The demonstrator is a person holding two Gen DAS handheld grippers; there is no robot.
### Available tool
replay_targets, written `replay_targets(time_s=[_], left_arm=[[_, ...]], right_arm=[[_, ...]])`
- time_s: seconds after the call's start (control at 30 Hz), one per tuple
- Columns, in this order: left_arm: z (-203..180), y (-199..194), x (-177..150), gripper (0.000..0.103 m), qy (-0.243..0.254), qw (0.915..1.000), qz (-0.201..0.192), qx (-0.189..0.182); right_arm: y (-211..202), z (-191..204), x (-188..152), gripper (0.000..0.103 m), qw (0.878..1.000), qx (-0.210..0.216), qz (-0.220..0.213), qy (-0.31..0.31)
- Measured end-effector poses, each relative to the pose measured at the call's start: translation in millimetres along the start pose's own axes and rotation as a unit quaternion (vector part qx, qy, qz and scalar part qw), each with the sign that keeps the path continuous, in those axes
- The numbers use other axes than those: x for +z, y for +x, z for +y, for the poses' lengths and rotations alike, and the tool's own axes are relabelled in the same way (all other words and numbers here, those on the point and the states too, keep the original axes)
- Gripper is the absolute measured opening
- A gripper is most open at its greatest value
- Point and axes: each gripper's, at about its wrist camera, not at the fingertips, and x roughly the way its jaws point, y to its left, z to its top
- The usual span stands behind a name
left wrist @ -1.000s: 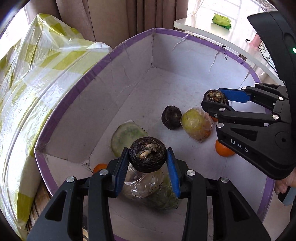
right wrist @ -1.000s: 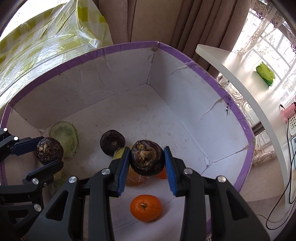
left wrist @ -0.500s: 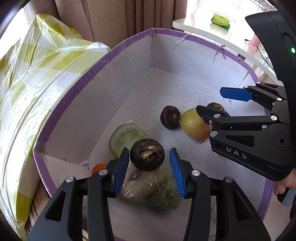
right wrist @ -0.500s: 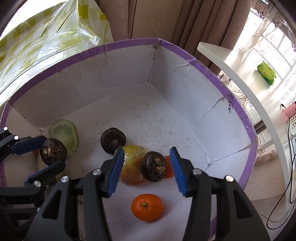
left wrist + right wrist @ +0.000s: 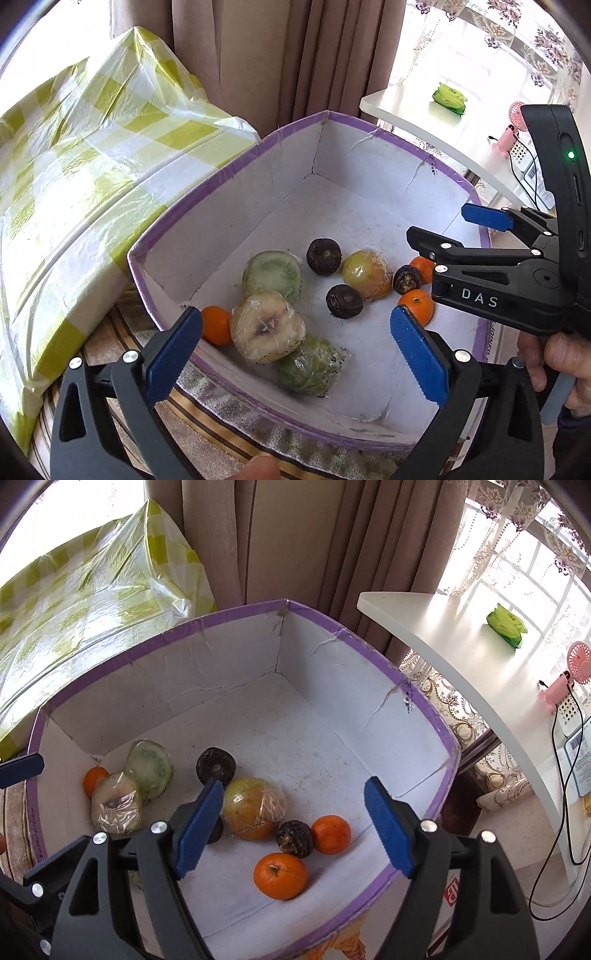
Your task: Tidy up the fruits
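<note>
All the fruit sitting loose on the floor of the white cardboard box [image 5: 280, 162] with the purple rim. Three dark brown round ones, water-chestnut-looking: one [image 5: 324, 251] toward the back, one [image 5: 344, 301] more central, one [image 5: 407, 279] off to the right, touching a small orange [image 5: 423, 265]. Second orange [image 5: 280, 876] nearer the front rim, third orange [image 5: 216, 325] tucked into the left corner of the box. In between, a yellowish fruit in cling film [image 5: 366, 273], right beside the dark ones. On the left side, a pale green cut slice [image 5: 272, 272] in plastic, a wrapped cut half with a brownish core [image 5: 267, 326] just in front of it, and a wrapped green fruit [image 5: 310, 366] against that one near the front wall. Left gripper [image 5: 295, 354] hovering above the front edge, blue fingers [image 5: 419, 360] spread wide, nothing in them. Right gripper [image 5: 291, 825] same deal: spread wide over the box, gripping nothing, with the fruit well below. Box resting on a striped cloth [image 5: 207, 424]. Beside it on the left, a yellow-and-white checked plastic bag [image 5: 85, 155]; brown curtains [image 5: 295, 535] behind. Off to the right, a white tabletop [image 5: 461, 638] carrying a green packet [image 5: 506, 624] and a pink fan [image 5: 570, 679].
</note>
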Motion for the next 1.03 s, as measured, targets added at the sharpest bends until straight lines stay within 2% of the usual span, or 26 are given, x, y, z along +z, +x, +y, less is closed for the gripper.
replay_targets(time_s=[0.3, 0.37, 0.47, 0.53, 0.73, 0.93, 1.03], left_arm=[[-0.1, -2.9, -4.4, 0.099, -0.028, 0.9981, 0.004, -0.054], [-0.5, -1.6, -3.9, 0.099, -0.027, 0.9983, 0.005, -0.051], [-4.7, -7.6, -2.1, 0.099, -0.019, 0.9997, -0.009, -0.008], [-7.8, -7.5, -0.6, 0.099, -0.012, 0.9999, -0.009, 0.002], [-14.3, -4.4, 1.9, 0.099, 0.002, 1.0, -0.008, 0.006], [-13.2, -4.9, 4.6, 0.099, -0.002, 0.9999, -0.006, -0.01], [-6.0, -13.2, 4.3, 0.099, -0.016, 0.9998, -0.013, -0.006]], right_arm=[[-11.9, -12.9, -4.7, 0.079, 1.0, -0.007, -0.006, 0.011], [-11.5, -14.1, -5.2, 0.079, 1.0, -0.006, -0.005, 0.013], [-10.0, -13.7, -5.5, 0.079, 1.0, -0.006, -0.004, 0.014], [-9.4, -13.9, -5.9, 0.079, 1.0, -0.006, -0.003, 0.016], [-8.2, -15.6, -8.1, 0.079, 1.0, -0.009, 0.0, 0.02], [-10.3, -17.1, -7.0, 0.079, 1.0, -0.006, -0.003, 0.029], [-17.1, -14.3, -4.5, 0.087, 1.0, -0.001, -0.011, 0.029]])
